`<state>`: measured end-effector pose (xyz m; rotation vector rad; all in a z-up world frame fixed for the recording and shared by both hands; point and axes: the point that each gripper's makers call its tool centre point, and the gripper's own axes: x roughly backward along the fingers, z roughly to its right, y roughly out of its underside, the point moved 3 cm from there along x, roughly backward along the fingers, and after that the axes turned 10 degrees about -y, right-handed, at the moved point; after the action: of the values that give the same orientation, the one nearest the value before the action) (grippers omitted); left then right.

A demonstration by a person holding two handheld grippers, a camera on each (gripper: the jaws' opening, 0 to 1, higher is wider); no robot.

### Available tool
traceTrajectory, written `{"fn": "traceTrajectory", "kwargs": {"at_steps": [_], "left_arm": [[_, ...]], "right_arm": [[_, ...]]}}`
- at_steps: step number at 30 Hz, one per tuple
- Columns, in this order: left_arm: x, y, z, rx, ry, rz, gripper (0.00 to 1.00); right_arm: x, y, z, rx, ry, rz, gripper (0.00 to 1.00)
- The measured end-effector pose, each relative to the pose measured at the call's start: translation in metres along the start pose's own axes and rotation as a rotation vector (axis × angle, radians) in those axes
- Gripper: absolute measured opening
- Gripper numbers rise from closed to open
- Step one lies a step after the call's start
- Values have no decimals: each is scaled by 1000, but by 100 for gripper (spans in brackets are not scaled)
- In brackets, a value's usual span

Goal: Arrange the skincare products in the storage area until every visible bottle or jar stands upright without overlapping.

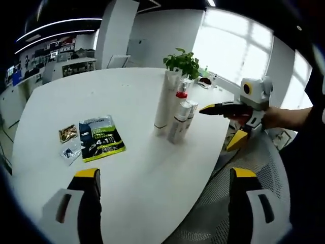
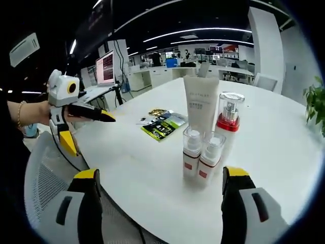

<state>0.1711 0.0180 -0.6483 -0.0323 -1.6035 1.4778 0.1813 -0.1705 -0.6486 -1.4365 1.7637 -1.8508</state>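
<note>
Table (image 1: 127, 203): large, round, white, smooth top. All products stand on it in one tight cluster toward the far side from the left gripper, close before the right gripper.

Tube (image 2: 201, 104): tallest item, white, standing on its cap. Likely light and soft-walled; a squeeze would dent it, so take it low, near the stiff cap. Top-heavy and liable to tip.

Pump bottle (image 2: 227, 127): white body, red collar, clear cap, upright just beside the tube. Probably rigid and slick; grip the body below the collar, not the cap.

Two small bottles (image 2: 201, 155): clear-capped, red-labelled, upright, touching or nearly touching each other in front of the pump bottle. Light, hard and easily knocked over; grip one at a time at mid-body.

Green packet (image 1: 101, 137): flat on the table, well apart from the cluster, with smaller sachets (image 1: 68, 142) beside it.

Plant (image 1: 183, 62): behind the cluster.

Left gripper (image 1: 162, 175): jaws spread wide, holding nothing, well short of the products.

Right gripper (image 2: 160, 175): jaws spread, empty, the small bottles just ahead between them.
</note>
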Motion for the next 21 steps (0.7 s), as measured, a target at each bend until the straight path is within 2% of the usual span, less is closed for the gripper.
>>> {"fn": "traceTrajectory", "kwargs": {"at_steps": [5,12,21], "left_arm": [[6,12,-5,17,-29,-17,99],[13,17,-12,42,-57,-18,99],[12,15,-14,44,-61,-16,99]], "right_arm": [[2,-3,2,5,11,20,100],[2,-1,3,-1,13,18,100],[2,-1,3,-3,15,20,100]]}}
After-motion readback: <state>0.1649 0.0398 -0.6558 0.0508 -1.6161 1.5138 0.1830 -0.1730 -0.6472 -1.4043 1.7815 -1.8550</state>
